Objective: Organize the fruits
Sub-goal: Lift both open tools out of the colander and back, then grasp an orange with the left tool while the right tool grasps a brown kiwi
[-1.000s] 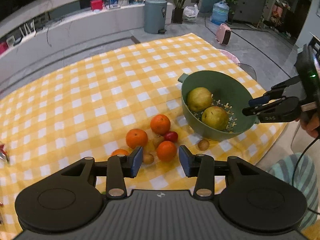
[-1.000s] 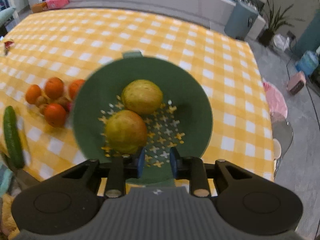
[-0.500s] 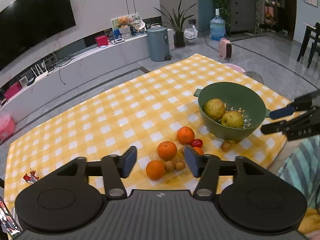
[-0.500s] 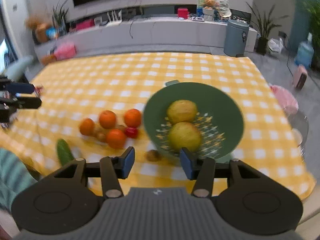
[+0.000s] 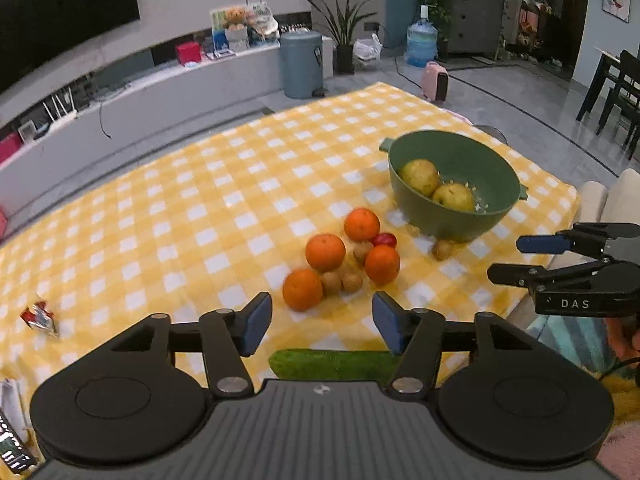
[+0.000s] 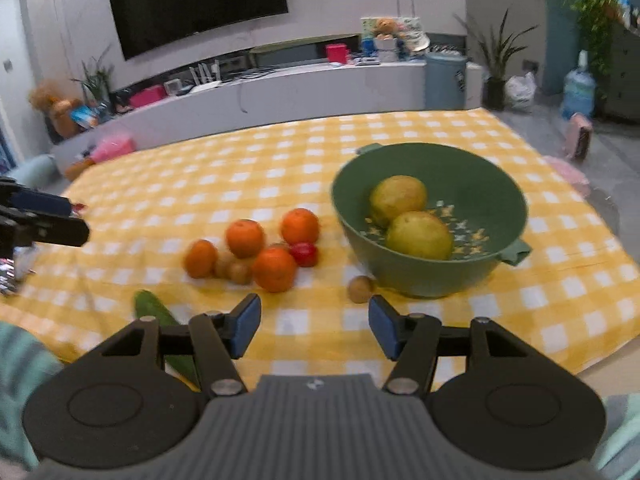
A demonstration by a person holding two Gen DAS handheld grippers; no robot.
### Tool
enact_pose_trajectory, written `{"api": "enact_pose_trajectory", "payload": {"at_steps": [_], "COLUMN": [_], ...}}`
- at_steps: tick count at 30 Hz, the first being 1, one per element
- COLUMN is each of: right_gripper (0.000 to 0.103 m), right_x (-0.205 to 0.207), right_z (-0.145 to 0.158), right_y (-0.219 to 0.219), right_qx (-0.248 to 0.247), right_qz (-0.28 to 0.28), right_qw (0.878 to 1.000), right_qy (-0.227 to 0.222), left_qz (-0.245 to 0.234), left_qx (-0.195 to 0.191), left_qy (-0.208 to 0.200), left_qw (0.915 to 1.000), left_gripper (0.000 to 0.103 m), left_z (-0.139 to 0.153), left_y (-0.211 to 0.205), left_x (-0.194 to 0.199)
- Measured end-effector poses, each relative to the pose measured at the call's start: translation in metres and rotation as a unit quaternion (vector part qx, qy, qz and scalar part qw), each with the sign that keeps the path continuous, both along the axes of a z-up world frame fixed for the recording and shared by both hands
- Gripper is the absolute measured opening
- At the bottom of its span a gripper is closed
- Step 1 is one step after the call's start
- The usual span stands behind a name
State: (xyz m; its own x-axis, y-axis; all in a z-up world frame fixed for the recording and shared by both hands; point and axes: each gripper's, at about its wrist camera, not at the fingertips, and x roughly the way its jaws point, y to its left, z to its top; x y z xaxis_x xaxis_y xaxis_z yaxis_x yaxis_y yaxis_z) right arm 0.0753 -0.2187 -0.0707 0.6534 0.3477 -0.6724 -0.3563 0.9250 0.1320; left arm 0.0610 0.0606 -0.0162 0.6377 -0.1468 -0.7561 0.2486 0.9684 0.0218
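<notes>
Green plastic forms the bowl [image 6: 432, 216], in which two yellow-green pears [image 6: 420, 234] are already placed. Four oranges [image 6: 274, 268], one small red fruit [image 6: 305, 254] and several small brown fruits [image 6: 240, 273] are still left in a cluster on the yellow-checked counter [image 6: 280, 168], just beside the bowl; one more brown fruit [image 6: 360, 289] lies against the bowl's base. A cucumber [image 6: 150, 310] is seen near the counter's front edge. The left tongs [image 5: 318, 322] are held apart and closing, with nothing between them. The right tongs [image 6: 314, 326] are held apart and opening, likewise empty. The task is judged to be at an early stage.
</notes>
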Motion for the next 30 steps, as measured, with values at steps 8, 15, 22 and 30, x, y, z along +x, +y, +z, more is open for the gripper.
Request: {"api": "enact_pose_trajectory", "payload": {"at_steps": [8,15,22,30], "right_gripper": [0.048,0.031,0.029,0.029], "right_x": [0.017,0.035,0.057,0.069], "right_z": [-0.018,-0.033,-0.049,-0.067], "right_y": [0.002,0.003,0.004,0.006], "right_qx": [-0.017,-0.016,-0.018,-0.005], "right_qz": [-0.020,-0.023,-0.038,-0.040], "right_qw": [1.000,0.999,0.999,0.999], "right_qy": [0.008,0.015,0.023,0.032], "left_qz": [0.001,0.000,0.010,0.034], "left_qx": [0.024,0.030,0.016,-0.003], "left_qy": [0.022,0.042,0.050,0.061], "left_qw": [0.9995,0.9986,0.9986,0.9975], "left_gripper": [0.059,0.059,0.059,0.059], "left_z": [-0.021,-0.042,-0.057,-0.078], "left_y": [-0.004,-0.006,-0.005,0.004], "left_x": [0.021,0.047,0.068,0.088]}}
